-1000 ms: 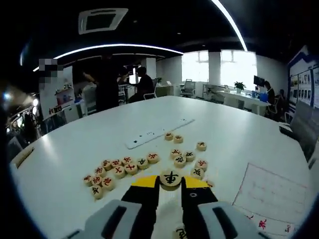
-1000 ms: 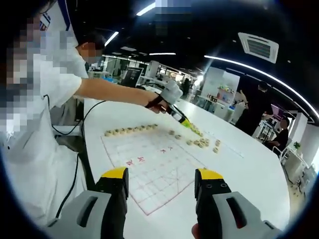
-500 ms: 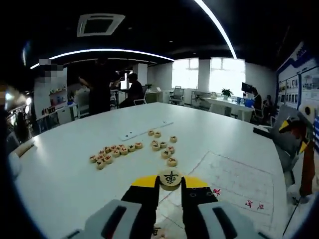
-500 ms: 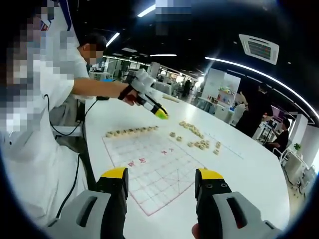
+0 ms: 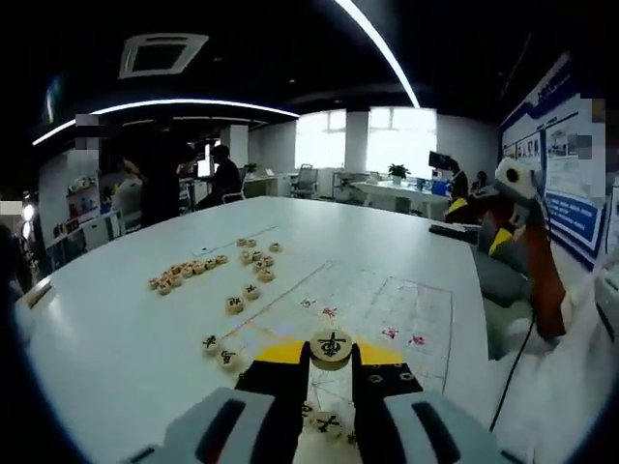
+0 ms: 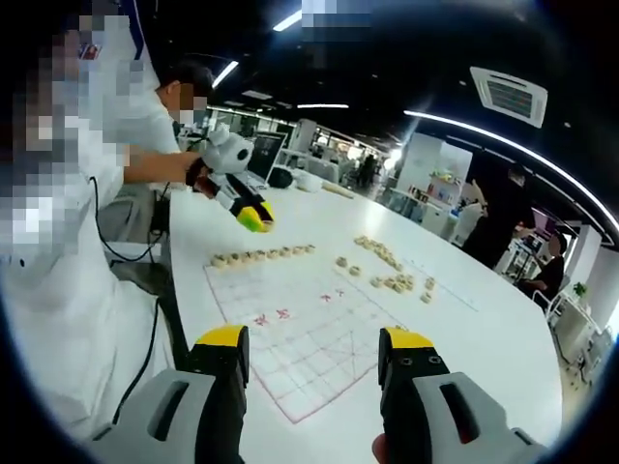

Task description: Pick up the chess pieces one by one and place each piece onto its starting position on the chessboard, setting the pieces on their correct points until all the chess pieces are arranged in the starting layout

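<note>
In the left gripper view, the left gripper (image 5: 331,356), with black jaws tipped in yellow, rises from the bottom centre and is clamped on a round pale wooden chess piece with a black character (image 5: 331,347), held upright between the tips. Just below and between the jaws, more round wooden pieces (image 5: 327,422) lie on the near edge of the board. Beyond the tips spreads the white paper chessboard with a thin red grid and red characters (image 5: 387,309), flat on the large white table (image 5: 116,329). To the left of the jaws two black-marked pieces (image 5: 219,349) sit near the board's corner. Further up and left, a loose cluster of unplaced wooden pieces (image 5: 184,276) lies on the table, with a few more scattered pieces (image 5: 253,274) toward the frame's centre. At the right edge, the right gripper (image 5: 503,208) shows against a person's sleeve.

In the right gripper view, the right gripper (image 6: 314,350) stands at the bottom with its jaws spread wide and nothing between them, above the board's near side. At the board's upper-left edge a row of placed pieces (image 6: 261,255) lines up. Above that row, at upper left, a person's hand holds the left gripper.
</note>
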The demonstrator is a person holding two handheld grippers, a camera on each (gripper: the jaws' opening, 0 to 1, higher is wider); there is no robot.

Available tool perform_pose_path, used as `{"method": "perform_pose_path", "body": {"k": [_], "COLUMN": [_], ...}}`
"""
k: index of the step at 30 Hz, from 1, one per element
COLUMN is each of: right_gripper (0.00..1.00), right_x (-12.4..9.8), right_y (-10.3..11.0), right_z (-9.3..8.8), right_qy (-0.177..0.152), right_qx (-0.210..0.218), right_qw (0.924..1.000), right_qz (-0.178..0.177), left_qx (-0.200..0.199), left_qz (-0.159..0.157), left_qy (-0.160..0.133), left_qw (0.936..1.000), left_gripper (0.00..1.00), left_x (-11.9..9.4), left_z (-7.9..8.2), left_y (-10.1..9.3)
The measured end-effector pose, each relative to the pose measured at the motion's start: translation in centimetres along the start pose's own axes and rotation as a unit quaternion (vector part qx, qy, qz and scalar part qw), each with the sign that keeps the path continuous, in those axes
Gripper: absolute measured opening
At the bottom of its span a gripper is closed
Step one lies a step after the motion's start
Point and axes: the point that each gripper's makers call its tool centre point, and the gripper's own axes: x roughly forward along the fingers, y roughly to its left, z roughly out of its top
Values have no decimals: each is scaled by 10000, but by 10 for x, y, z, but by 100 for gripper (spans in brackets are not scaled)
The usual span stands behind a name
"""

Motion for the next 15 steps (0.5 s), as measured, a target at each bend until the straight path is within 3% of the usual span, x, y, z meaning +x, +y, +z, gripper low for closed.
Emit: {"method": "perform_pose_path", "body": {"k": [8,15], "right_gripper": [54,54], "right_x": [0,1], "right_y": [5,8], "right_z": [2,3], "right_qy": [3,-1], "right_qx": [-79,-120], "right_qw": [10000,9999], "right_qz": [46,110], "left_qx": [329,380], "left_qz": [-567,-814], "left_qy": [168,377], "left_qw": [9977,9952], "left_gripper": [20,20], "left_x": [-22,-29], "left_z": [-33,-63], "left_y": [-46,-60]}}
